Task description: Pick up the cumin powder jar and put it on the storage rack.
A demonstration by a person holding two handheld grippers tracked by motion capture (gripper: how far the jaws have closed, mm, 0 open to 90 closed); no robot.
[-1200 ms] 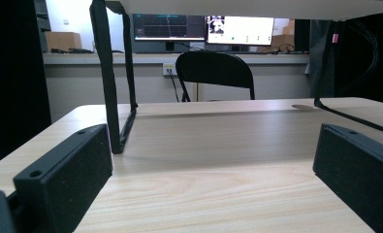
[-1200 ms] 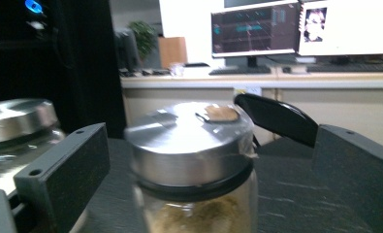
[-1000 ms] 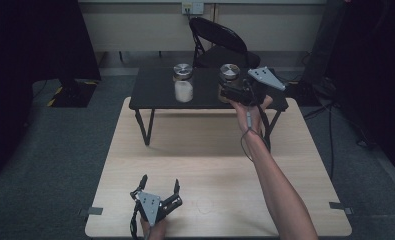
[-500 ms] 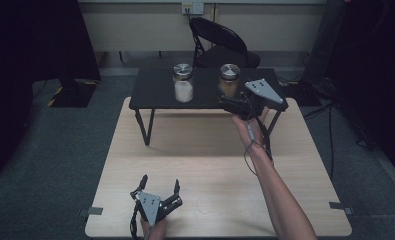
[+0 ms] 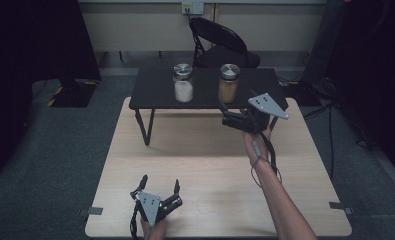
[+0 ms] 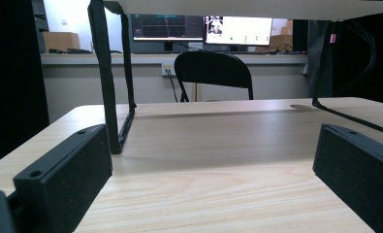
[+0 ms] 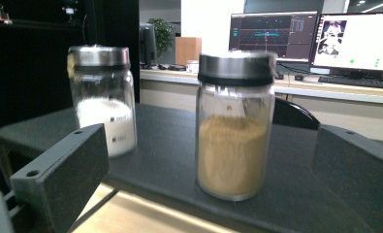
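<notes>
Because the jar of brown powder (image 7: 232, 126) stands upright near the front edge of the small black raised table (image 5: 155, 95), it is the easiest thing for the right claw (image 5: 231, 119) to reach: it sits straight ahead of that claw, centred between the two jaws in the right gripper view, but apart from them, with nothing touching its glass. The right claw is spread wide, wider than the jar, and held level at about the jar's mid-height, which looks like a line-up for a side grasp around the body below the metal lid (image 7: 236, 67). In the high view the same jar (image 5: 228, 84) is just beyond the claw's tips.

To the left of the claw and a little farther back stands the jar of white powder (image 7: 103, 99), also upright and lidded, well apart from the brown one, so a grasp on one should not knock the other.

The left claw (image 5: 160, 189) rests low on the pale wooden worktop (image 5: 210, 165), near its close edge and far from both jars; its jaws are also wide apart and hold nothing, looking along the wood under the raised table towards a black folding chair (image 6: 213, 73). It seems parked, out of the way.
</notes>
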